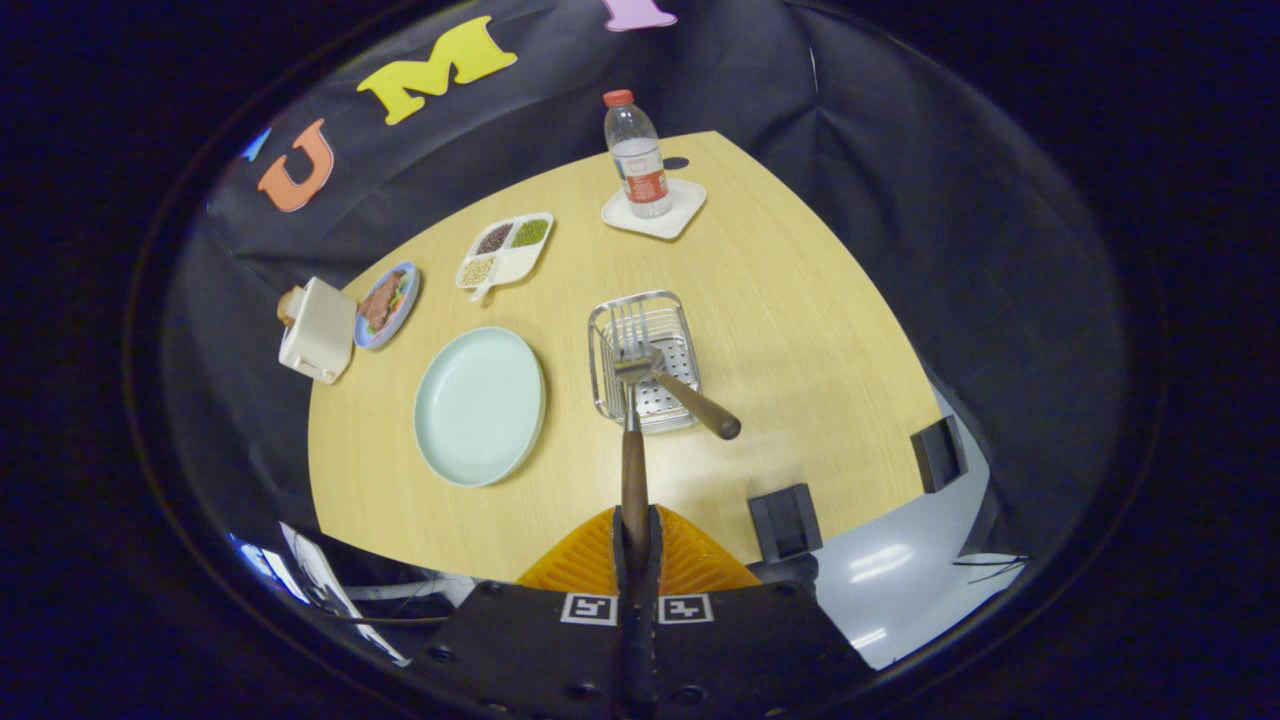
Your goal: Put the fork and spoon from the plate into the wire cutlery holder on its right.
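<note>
The pale green plate (480, 405) lies bare on the wooden table (800, 330), left of the wire cutlery holder (672, 312). My gripper (636, 525) is shut on the wooden handle of the fork (634, 470). The fork reaches forward from between the fingers, and its tines hang over the holder's inside. The spoon (700, 405) rests in the holder with its head down in the basket. Its wooden handle leans out over the near right rim.
Beyond the holder a water bottle (637, 155) stands on a white coaster (682, 212). A divided snack tray (506, 250), a small blue plate of food (386, 304) and a white toaster (318, 330) sit behind the plate. Two black blocks (786, 522) stand off the table's near right edge.
</note>
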The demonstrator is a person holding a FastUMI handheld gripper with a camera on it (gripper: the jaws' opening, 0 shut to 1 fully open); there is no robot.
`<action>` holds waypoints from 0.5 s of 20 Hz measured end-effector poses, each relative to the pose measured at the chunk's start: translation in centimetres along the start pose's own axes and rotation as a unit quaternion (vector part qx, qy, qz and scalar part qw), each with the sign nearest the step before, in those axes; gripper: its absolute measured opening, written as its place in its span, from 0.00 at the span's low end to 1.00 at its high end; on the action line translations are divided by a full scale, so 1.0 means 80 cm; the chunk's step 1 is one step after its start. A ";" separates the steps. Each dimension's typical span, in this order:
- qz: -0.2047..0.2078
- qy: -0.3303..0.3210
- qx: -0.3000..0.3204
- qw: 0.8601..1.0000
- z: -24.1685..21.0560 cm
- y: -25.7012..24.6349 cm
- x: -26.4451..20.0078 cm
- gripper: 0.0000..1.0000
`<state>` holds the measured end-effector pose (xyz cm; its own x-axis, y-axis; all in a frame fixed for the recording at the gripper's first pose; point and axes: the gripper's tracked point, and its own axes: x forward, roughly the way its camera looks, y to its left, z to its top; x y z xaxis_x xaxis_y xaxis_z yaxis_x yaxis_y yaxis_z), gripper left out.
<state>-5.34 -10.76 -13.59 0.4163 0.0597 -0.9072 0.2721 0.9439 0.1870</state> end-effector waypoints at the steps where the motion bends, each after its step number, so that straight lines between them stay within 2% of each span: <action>1: 0.000 0.002 0.002 1.000 0.004 0.000 -0.001 0.00; 10: 0.000 0.025 0.037 0.999 0.010 0.003 0.015 0.00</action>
<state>-4.10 -10.72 -14.37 0.3733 0.0776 -0.9244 0.3370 0.9171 0.2131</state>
